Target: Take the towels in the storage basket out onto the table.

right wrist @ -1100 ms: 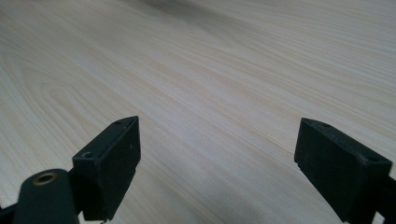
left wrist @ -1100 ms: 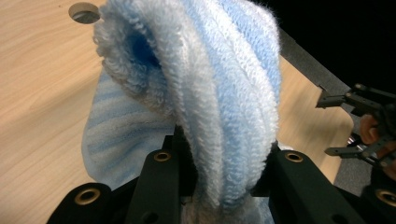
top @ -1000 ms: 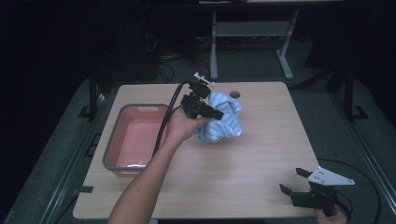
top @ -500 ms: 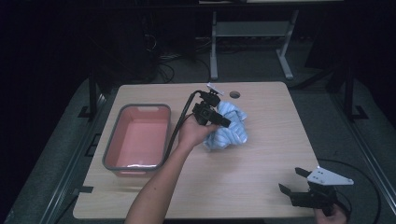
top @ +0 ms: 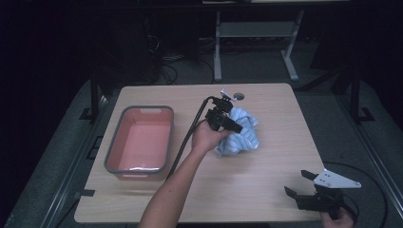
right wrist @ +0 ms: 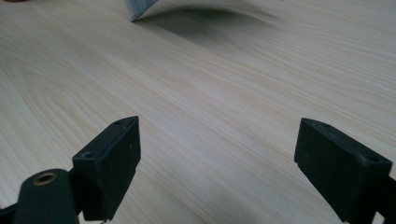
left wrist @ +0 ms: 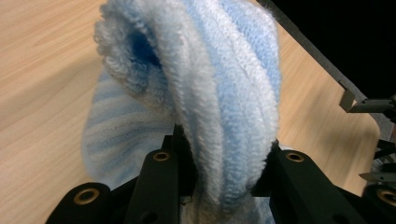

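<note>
Right gripper (top: 300, 184): nearest of all, at about 5 o'clock on the table, at the near right edge; the person's right hand (top: 336, 219) holds it from below the table's edge. The grey three-cornered plate sits on top of it. In the right gripper view its two black jaws stand wide apart with nothing between them, over bare wood.

Left forearm (top: 173, 194): comes in from 6 o'clock and runs up toward the table's middle.

Left hand (top: 205, 137): wraps the body of the left gripper, just left of the towel.

Left gripper (top: 236, 128): near the table's centre, a little toward 12 o'clock, aimed toward 4 o'clock across the towel. Its jaws are clamped on a thick fold of the towel; in the left gripper view (left wrist: 223, 186) the terry cloth bulges up between the two black jaws and both pads press into it. A black cable trails from it back toward the tub.

Towel (top: 242, 137): light blue and white striped terry, bunched in a loose heap, resting on the table at its centre, right of the left hand; one fold is caught in the left gripper.

Tub (top: 114, 147): pink plastic basin with a grey rim, at 9 o'clock on the table, well apart from the towel; its inside looks empty.

Table (top: 266, 185): pale wood-grain top.

Cable hole (top: 239, 96): small round opening at 12 o'clock near the far edge, just beyond the left gripper.
</note>
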{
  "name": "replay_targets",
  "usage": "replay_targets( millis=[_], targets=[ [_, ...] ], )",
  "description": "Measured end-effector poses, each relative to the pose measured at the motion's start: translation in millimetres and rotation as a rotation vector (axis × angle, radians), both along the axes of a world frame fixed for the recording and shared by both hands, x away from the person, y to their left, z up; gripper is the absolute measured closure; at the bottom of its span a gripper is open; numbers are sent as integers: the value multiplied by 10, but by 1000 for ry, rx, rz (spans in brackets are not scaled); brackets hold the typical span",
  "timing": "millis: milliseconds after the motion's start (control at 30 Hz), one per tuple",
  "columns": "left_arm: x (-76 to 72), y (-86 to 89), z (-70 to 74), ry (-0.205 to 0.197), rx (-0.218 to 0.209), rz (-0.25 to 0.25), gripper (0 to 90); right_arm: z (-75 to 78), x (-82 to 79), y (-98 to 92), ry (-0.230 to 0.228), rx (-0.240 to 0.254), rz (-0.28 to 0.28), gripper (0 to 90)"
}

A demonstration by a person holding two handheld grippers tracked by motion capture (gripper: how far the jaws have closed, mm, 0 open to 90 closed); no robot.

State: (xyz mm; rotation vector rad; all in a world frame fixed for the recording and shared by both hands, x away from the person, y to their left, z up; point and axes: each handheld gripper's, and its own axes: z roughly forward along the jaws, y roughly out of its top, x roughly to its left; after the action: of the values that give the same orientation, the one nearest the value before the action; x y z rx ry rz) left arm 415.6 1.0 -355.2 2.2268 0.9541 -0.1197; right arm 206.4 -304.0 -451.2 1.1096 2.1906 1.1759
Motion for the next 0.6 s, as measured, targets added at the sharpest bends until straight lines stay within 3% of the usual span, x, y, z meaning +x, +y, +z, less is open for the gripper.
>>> replay_targets(
  millis=[233, 367, 600],
  targets=[
    [-5, -115, -126, 13, -1, 8, 694, 7, -9, -5, 2, 1, 0, 139],
    [6, -156, -215, 17, 25, -4, 692, 8, -9, -4, 2, 3, 0, 139],
    [32, -221, -354, 31, 34, 0, 688, 14, -10, 3, 4, 6, -1, 139]
  ],
)
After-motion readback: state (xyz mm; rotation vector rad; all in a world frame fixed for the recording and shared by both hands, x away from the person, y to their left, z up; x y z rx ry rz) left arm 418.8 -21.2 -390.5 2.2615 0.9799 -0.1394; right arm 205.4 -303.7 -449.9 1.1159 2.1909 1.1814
